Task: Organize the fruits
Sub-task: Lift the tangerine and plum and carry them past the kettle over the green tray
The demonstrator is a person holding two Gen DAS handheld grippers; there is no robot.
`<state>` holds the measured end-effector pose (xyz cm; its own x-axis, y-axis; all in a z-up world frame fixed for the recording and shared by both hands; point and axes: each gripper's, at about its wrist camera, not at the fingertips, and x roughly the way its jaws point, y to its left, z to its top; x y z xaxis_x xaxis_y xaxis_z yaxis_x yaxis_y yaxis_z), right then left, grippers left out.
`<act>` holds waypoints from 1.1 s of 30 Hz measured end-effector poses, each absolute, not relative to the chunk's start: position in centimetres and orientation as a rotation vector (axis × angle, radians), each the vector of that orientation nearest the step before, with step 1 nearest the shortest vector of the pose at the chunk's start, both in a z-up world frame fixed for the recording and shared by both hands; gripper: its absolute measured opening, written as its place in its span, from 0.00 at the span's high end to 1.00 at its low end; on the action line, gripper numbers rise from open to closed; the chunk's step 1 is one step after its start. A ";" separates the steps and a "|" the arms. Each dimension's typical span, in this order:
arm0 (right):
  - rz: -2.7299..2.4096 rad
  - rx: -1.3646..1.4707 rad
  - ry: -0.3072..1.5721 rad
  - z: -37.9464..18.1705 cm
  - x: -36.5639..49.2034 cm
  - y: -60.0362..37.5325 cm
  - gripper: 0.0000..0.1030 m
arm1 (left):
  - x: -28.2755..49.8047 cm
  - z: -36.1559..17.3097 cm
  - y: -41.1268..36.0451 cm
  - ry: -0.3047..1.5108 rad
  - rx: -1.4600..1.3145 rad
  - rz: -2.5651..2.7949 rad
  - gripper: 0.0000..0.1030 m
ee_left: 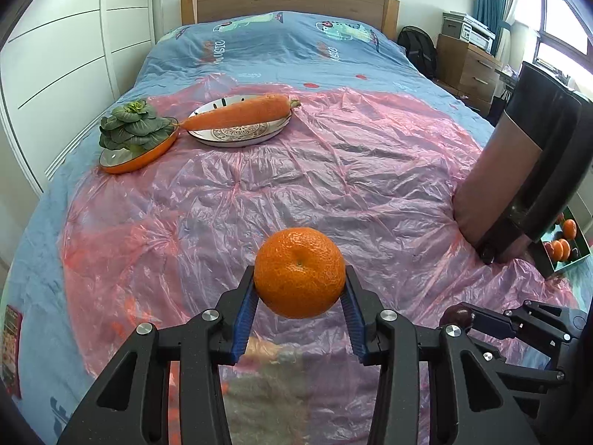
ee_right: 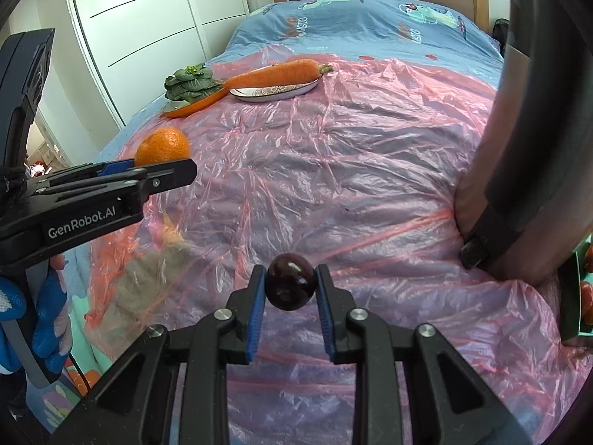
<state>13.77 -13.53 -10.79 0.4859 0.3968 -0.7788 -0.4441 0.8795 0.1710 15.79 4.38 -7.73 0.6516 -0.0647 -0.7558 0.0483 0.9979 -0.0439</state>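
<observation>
Carrot (ee_left: 237, 114) on plate (ee_left: 237, 137), leafy greens (ee_left: 129, 126) beside

"GenRobot.AI" on left gripper (ee_right: 163, 176) body; bedcover (ee_right: 370, 18) print partly legible.

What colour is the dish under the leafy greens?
Orange outside, pale inside; the dish shows best in the left wrist view.
</observation>
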 end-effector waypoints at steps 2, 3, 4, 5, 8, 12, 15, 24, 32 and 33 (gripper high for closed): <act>0.501 -0.045 0.935 -10.7 13.3 -14.5 0.79 | 15.2 -7.5 3.6 0.862 -0.012 -0.073 0.63; 0.494 -0.039 0.936 -10.6 13.0 -15.0 0.79 | 15.0 -7.4 3.2 0.862 -0.005 -0.078 0.63; 0.487 -0.036 0.936 -10.5 12.8 -15.5 0.79 | 14.7 -7.2 2.7 0.861 0.000 -0.084 0.63; 0.480 -0.034 0.935 -10.5 12.5 -16.0 0.79 | 14.4 -7.1 2.2 0.860 0.006 -0.090 0.63; 0.456 -0.025 0.932 -10.1 11.9 -17.7 0.79 | 13.6 -6.7 0.7 0.862 0.019 -0.110 0.63; 0.418 -0.008 0.923 -9.7 11.2 -20.3 0.80 | 12.6 -6.4 -1.7 0.870 0.042 -0.147 0.63; 0.383 0.005 0.913 -9.2 10.6 -22.5 0.80 | 12.0 -6.0 -3.9 0.873 0.064 -0.182 0.63; 0.257 0.057 0.880 -8.1 9.4 -30.3 0.80 | 10.2 -4.8 -11.9 0.869 0.138 -0.316 0.63; 0.150 0.107 0.847 -7.6 8.7 -37.4 0.80 | 9.8 -4.1 -18.8 0.864 0.206 -0.428 0.63; 0.137 0.113 0.842 -7.5 8.7 -38.2 0.80 | 9.8 -4.0 -19.6 0.863 0.213 -0.439 0.63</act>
<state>8.69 -38.18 -7.55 0.6582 0.1657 -0.7344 -0.0764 0.9851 0.1539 9.82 -19.61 -3.98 0.5683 -0.2860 -0.7715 0.4551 0.8904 0.0051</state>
